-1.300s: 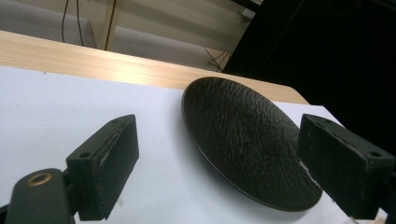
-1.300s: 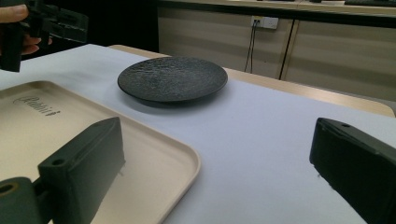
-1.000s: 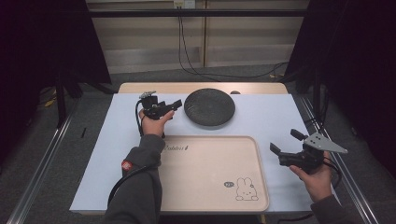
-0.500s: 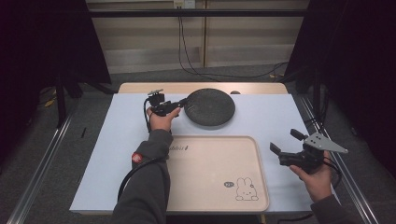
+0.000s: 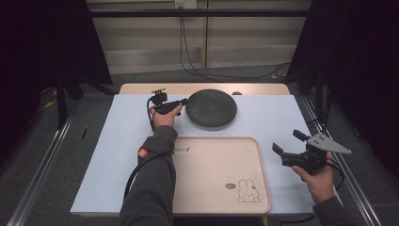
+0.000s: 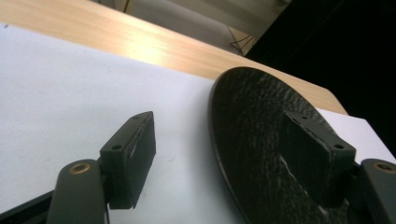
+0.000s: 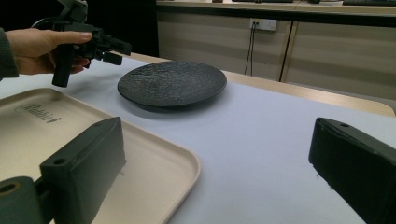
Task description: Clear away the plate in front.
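A round dark textured plate [image 5: 211,108] lies at the back middle of the white table cover. My left gripper [image 5: 183,101] is at the plate's left rim and open. In the left gripper view [image 6: 219,144] its jaws stand apart on either side of the plate's [image 6: 261,140] edge, one over the white cover and one over the plate, without closing on it. My right gripper [image 5: 286,142] hangs open near the table's right front, beside the tray; between its jaws [image 7: 219,168] there is nothing. From there the plate [image 7: 173,84] and the left gripper [image 7: 109,49] lie farther off.
A beige tray [image 5: 207,160] with a rabbit drawing lies at the front middle, and its corner [image 7: 177,163] is close to my right gripper. A strip of bare wood [image 5: 141,88] runs along the table's back edge. Cables hang on the wall behind.
My left gripper has moved forward and to the right, from left of the plate up to its rim. The right gripper has stayed where it was.
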Demonstrator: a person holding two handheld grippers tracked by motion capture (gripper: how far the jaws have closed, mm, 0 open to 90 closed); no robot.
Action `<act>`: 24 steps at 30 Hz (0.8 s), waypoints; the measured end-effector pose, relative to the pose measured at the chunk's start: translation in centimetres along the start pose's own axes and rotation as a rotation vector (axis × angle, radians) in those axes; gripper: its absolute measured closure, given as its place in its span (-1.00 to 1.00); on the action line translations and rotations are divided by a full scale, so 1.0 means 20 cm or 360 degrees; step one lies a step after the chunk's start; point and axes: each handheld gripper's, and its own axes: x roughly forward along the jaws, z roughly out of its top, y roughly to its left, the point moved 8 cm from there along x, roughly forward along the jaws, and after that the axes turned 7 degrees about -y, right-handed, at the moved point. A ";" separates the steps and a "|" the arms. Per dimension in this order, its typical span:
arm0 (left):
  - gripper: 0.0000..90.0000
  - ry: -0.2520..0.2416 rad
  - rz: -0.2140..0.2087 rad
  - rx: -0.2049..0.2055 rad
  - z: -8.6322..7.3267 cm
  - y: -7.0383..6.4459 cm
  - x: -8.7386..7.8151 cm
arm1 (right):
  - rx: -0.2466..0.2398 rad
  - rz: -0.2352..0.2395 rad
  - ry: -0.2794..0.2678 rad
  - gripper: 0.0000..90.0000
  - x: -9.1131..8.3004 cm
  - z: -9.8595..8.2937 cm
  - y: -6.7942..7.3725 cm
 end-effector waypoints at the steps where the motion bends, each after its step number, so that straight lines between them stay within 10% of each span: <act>1: -0.37 0.0000 0.0000 0.0000 0.00 0.00 0.00 | 0.0000 0.0000 0.0000 -0.92 0.00 0.00 0.00; 24: 0.11 0.0102 -0.0030 -0.0107 -0.08 -0.02 0.19 | 0.0011 0.0027 0.0003 -0.91 0.00 0.00 0.00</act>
